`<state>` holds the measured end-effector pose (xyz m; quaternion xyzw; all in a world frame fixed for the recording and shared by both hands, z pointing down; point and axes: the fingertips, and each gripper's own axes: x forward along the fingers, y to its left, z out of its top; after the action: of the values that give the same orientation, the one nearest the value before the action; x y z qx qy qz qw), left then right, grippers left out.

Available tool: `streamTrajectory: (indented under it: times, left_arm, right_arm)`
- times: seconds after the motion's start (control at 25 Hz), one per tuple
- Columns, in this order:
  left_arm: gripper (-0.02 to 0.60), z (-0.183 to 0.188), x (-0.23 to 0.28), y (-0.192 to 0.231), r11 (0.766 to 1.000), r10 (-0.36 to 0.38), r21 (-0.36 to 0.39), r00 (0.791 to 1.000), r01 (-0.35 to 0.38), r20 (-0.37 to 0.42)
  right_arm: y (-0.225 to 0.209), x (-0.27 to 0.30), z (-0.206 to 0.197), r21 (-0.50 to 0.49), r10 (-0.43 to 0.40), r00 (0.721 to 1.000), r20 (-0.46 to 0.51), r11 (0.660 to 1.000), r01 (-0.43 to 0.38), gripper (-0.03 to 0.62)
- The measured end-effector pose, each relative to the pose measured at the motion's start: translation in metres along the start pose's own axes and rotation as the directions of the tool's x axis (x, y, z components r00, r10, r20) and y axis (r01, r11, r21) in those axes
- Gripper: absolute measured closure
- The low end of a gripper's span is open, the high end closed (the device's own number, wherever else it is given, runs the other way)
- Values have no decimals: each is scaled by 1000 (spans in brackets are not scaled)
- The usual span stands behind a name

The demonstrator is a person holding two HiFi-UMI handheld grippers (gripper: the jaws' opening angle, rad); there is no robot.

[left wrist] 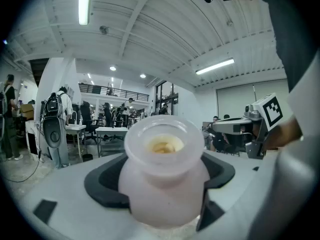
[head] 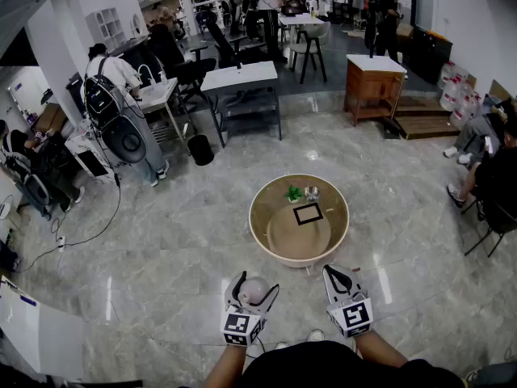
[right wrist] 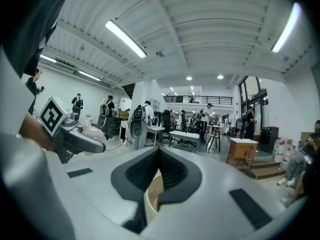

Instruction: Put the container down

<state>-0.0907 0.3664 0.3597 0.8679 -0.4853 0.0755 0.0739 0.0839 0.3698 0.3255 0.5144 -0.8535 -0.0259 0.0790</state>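
Container [left wrist: 164,174] is sitting clamped in the left gripper [head: 252,286], short of the round table [head: 340,234], right gripper [head: 340,278] idling with jaws together and empty; reaching forward and lowering it likely comes next.

The round table [head: 295,237] carries one green plant [head: 292,193], one small shiny object [head: 311,192] and one square marker [head: 308,213]. Near it, one container [head: 254,289].

The container [left wrist: 165,176], a pale frosted jar with a wide open mouth, is clamped between the fingers [left wrist: 102,184] of the left gripper [head: 254,286], near the round bench [head: 299,260], not on it.
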Motion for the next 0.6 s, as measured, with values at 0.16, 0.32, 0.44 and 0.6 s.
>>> streamTrajectory:
  times: [0.16,0.32,0.44,0.6]
  left_arm:
    - [170,0,2,4,1000,8,-5,1000,-8,1]
    - [170,1,1,12,1000,2,-9,1000,-2,7]
    - [170,-1,-1,16,1000,-1,-14,1000,1,12]
    - [169,-3,1,22,1000,-12,-26,1000,12,18]
  right_arm:
    - [-3,3,2,-32,3,1000,-3,999,-3,595]
    - [1,11,3,-30,4,1000,-10,1000,-4,595]
    - [5,16,2,-17,-2,1000,-8,1000,2,595]
    - [5,25,1,-57,13,1000,-2,998,-13,594]
